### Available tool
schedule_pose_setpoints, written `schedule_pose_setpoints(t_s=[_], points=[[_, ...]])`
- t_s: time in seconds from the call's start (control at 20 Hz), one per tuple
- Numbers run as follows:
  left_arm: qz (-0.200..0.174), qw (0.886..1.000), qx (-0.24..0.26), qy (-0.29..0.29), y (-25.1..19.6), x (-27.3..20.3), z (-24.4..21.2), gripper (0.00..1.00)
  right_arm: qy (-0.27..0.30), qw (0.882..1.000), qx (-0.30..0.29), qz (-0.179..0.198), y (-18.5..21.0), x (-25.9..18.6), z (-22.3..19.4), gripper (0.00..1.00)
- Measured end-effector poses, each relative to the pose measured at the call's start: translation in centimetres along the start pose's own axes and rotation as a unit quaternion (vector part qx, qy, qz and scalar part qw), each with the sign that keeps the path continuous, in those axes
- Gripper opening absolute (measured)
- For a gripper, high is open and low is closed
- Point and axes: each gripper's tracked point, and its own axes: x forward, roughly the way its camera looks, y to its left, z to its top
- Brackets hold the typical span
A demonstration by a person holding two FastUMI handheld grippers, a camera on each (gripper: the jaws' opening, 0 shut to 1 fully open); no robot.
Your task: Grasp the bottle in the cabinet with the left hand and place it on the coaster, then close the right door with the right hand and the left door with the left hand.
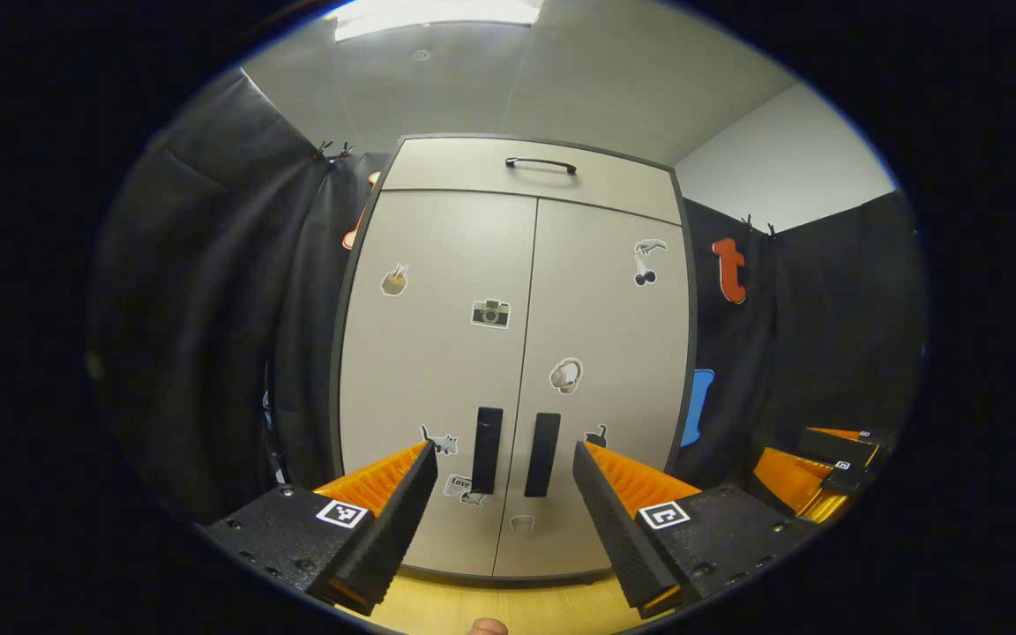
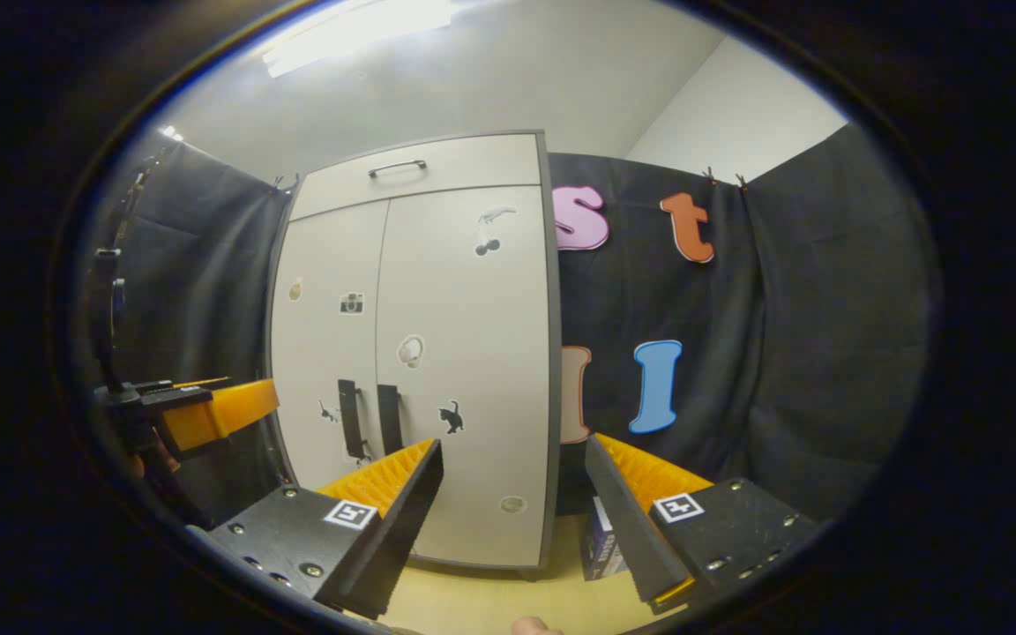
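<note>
The left hand-held gripper (image 1: 503,459) points straight at the cabinet (image 1: 512,353) with its fingers spread apart and nothing between them. In the left gripper view the cabinet stands on the pale wooden counter (image 1: 473,608). Its left door (image 1: 433,370) and right door (image 1: 605,379) are both closed, meeting at a centre seam. Two dark vertical handles (image 1: 514,451) sit side by side at the seam, framed between the fingers. Small stickers dot both doors, and a drawer front with a dark handle (image 1: 541,164) runs across the top. The bottle is hidden from sight behind the closed doors. The other tool appears at the far right edge, low down.

The right hand-held gripper (image 2: 515,454) is off to the cabinet's right, fingers likewise apart and empty. In the right gripper view the cabinet lies left of centre, and a small dark box (image 2: 601,547) rests on the counter just beside its right side, partly behind the right finger.
</note>
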Motion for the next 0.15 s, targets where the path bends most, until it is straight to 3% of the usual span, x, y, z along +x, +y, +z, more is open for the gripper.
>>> schedule_pose_setpoints(t_s=[0.15], points=[[-0.011,1.000,0.001,-0.002,-1.8,0.1,-0.1,0.96,0.000,1.000,0.002,-0.011,-1.7,-0.4,0.1,0.98]])
